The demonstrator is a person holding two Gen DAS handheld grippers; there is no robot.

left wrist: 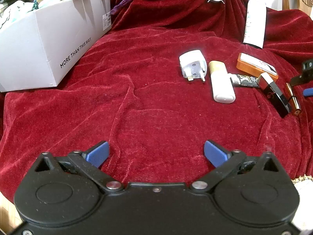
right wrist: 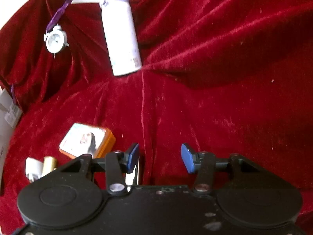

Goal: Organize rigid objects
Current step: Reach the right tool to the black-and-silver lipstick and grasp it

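My left gripper is open over bare red velvet, with nothing between its blue pads. To its upper right lie a white plug adapter, a white bottle with a gold cap, an orange tin, a small black patterned case, a glossy black lipstick box and a gold lipstick. My right gripper is open over the cloth just right of the orange tin, pads apart and empty. A shiny edge shows under its left finger. The right gripper shows at the left view's right edge.
A white cardboard box filled with items stands at the left. A tall white bottle and a small white alarm clock lie on the raised velvet folds at the back. Open velvet stretches right of the right gripper.
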